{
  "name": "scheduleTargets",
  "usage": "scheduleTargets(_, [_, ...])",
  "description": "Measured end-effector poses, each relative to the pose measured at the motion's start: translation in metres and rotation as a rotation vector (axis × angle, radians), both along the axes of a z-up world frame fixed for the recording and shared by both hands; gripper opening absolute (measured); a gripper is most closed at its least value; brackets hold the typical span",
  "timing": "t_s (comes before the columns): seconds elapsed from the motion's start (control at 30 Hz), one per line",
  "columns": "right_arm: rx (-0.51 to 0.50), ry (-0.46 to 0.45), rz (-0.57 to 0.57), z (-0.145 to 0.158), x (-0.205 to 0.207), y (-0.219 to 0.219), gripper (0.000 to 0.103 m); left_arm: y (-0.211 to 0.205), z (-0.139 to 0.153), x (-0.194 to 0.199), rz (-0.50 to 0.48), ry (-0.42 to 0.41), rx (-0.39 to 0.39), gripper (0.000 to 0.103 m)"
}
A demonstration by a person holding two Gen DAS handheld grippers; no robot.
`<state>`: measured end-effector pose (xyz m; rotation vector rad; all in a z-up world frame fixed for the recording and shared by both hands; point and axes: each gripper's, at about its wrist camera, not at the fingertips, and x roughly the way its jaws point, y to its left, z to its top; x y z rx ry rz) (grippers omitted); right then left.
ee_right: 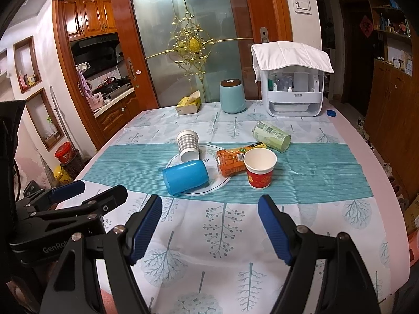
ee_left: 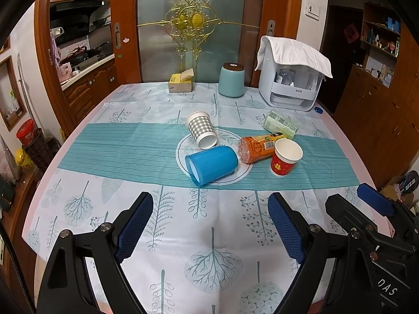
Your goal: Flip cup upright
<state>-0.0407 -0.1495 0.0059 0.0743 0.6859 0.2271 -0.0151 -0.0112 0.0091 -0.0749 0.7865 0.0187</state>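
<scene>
One cup already stands upright: the red paper cup (ee_left: 285, 157), mouth up, right of centre in the left wrist view. Two look left to do, judging by how they lie: the blue cup (ee_left: 211, 163) on its side at frame centre, mouth toward lower left, and the checked paper cup (ee_left: 201, 130) tipped over just above it, white end facing the camera. No grasp has started. The left gripper (ee_left: 210, 226) hangs at the bottom of its frame with fingers spread wide, nothing between them; the right gripper (ee_right: 209, 231) is likewise wide apart and empty, low in its own view. Blue cup looks like smooth, rigid plastic, a tapered cylinder; checked and red cups are thin paper with rolled rims. An orange bottle (ee_left: 258, 147) and a green bottle (ee_left: 279, 125) lie flat, the orange one touching the red cup. The tablecloth (ee_left: 146, 141) is printed fabric, creased, with a teal striped band.
</scene>
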Motion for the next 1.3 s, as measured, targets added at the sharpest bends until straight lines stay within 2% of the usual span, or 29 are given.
scheduleTargets(0.57, [0.014,-0.041,0.026,0.003,-0.008,0.001,0.076,0.001,0.002,-0.004,0.004,-0.005,-0.004,0.088])
scheduleTargets(0.77, [0.027,-0.023,0.056,-0.003,-0.001,0.003,0.076,0.004,0.000,-0.003,0.015,0.008,-0.007,0.088])
scheduleTargets(1.0, [-0.083,-0.052,0.098,-0.013,0.014,0.019,0.076,0.014,-0.017,0.016,0.043,0.053,-0.024,0.088])
scheduleTargets(1.3, [-0.224,-0.056,0.170,-0.044,0.057,0.042,0.076,0.045,-0.053,0.053,0.092,0.133,-0.059,0.088])
